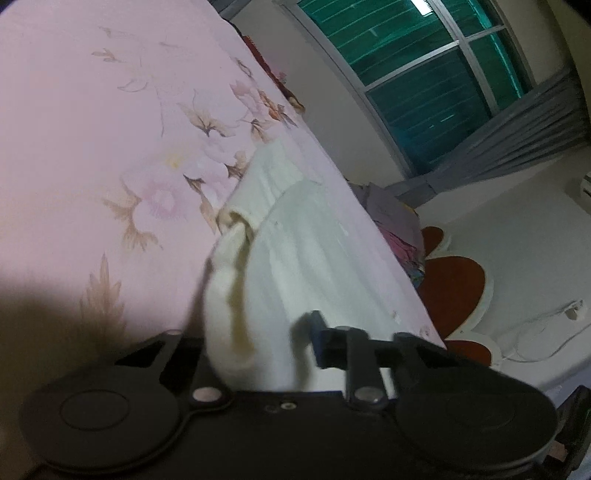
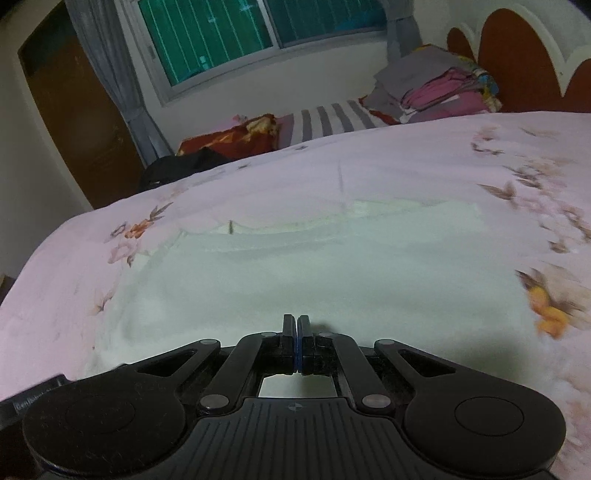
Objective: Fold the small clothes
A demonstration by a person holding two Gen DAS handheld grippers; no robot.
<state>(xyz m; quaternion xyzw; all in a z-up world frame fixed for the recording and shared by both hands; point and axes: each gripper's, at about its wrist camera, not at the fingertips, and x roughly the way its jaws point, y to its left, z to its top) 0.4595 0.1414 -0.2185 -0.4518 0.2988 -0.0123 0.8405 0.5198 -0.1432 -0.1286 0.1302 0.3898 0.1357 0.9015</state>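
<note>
Left claw [image 1: 295, 332] clamps a lifted fold of the cream garment [image 1: 314, 251]; right claw [image 2: 297, 325] pressed together

Left wrist cam: tilted, close over bed [image 1: 92, 110], facing window [image 1: 424, 74]. Right wrist cam: level, low over bed [image 2: 424, 173], same window [image 2: 221, 33] ahead

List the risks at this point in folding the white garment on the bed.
1. The left gripper holds a bunched part of the white garment lifted off the pink floral bedspread; the thick roll of fabric may slip from the grip mid-fold.
2. The garment lies close to the bed's edge in the left wrist view, so pulling that way could drag it off.
3. The right gripper is shut above the garment and pins nothing, so the whole piece may slide.
</note>
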